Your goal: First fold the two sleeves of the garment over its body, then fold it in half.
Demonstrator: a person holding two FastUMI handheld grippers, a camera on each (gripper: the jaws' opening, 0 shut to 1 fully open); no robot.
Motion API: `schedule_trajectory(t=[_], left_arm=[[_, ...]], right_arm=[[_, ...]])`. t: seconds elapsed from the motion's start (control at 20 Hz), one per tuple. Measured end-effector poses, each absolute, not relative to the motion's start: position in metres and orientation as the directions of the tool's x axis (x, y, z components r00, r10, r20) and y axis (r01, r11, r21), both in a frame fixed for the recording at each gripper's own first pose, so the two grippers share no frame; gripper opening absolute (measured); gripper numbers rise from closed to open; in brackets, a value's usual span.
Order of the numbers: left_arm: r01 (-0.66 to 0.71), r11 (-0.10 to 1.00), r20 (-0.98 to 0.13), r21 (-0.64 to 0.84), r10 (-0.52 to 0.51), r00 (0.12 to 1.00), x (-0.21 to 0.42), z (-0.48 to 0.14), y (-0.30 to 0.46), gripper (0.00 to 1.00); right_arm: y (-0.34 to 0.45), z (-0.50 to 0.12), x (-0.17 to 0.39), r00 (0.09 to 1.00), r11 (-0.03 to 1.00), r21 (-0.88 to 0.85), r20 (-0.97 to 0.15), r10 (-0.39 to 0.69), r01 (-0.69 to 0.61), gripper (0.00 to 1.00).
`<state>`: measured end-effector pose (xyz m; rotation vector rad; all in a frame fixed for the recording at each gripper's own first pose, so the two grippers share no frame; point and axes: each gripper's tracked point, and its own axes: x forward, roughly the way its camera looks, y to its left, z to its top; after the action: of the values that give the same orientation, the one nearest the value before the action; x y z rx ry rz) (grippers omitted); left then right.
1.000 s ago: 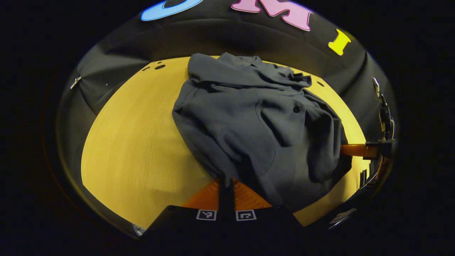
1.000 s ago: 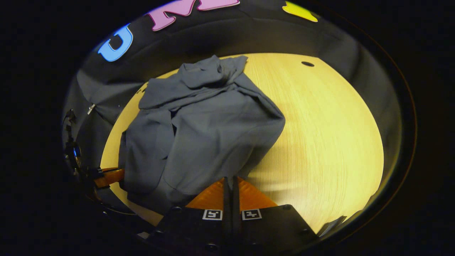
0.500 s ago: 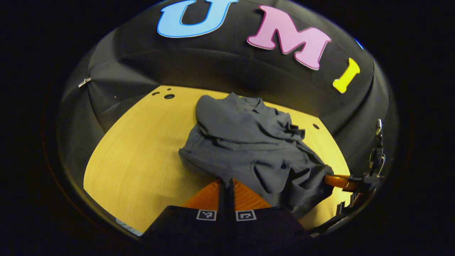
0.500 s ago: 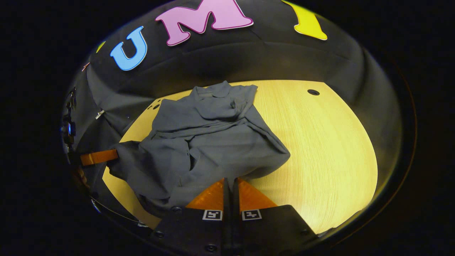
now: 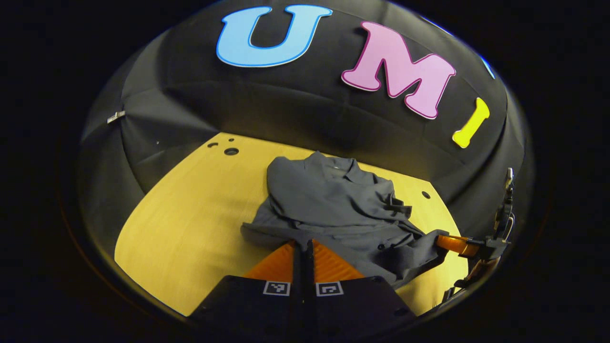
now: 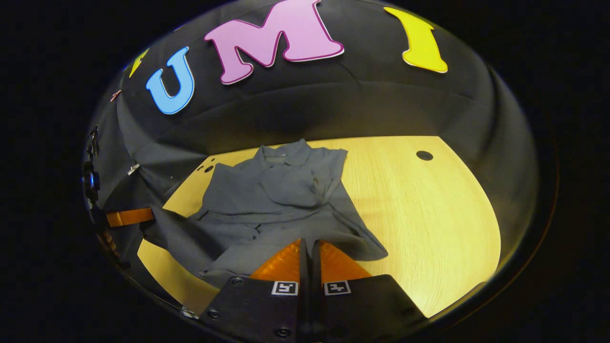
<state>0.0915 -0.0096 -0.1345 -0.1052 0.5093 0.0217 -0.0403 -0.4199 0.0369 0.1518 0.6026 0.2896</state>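
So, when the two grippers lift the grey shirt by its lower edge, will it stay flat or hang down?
The grey shirt will probably sag between the left gripper and right gripper; it already lies in soft creases on the table. It looks thin and light. The folded sleeves may slip open.

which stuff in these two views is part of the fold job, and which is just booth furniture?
Job:
- grey garment, near hem pinched at two spots
- left gripper, shut on the hem
- right gripper, shut on the hem

Just there:
- wooden table, with round holes in its top
- black cloth wall
- metal clip on the cloth
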Motion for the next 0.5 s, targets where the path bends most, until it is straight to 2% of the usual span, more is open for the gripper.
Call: schedule_trajectory(t=[0.1, 0.2, 0.25, 0.3, 0.5], left_arm=[[-0.036, 0.995, -0.465, -0.094, -0.012, 0.885, 0.105, -0.125, -0.011, 0.02], [-0.051, 0.997, -0.435, -0.058, 0.020, 0.900, 0.119, -0.116, -0.003, 0.05], [-0.052, 0.996, -0.417, -0.069, 0.019, 0.909, 0.128, -0.110, -0.006, 0.02], [-0.051, 0.995, -0.405, -0.091, 0.010, 0.914, 0.136, -0.105, -0.009, 0.05], [-0.052, 0.989, -0.355, -0.135, 0.000, 0.935, 0.177, -0.087, -0.008, 0.05]], right_arm=[[-0.419, 0.045, -0.025, 0.802, 0.949, 0.225, -0.513, 0.307, -0.219, 0.05], [-0.419, 0.049, -0.010, 0.816, 0.951, 0.221, -0.493, 0.302, -0.218, 0.05], [-0.418, 0.053, -0.003, 0.823, 0.951, 0.222, -0.482, 0.299, -0.216, 0.05], [-0.416, 0.057, 0.005, 0.829, 0.951, 0.222, -0.473, 0.299, -0.216, 0.05], [-0.413, 0.074, 0.043, 0.859, 0.954, 0.198, -0.422, 0.291, -0.226, 0.05]])
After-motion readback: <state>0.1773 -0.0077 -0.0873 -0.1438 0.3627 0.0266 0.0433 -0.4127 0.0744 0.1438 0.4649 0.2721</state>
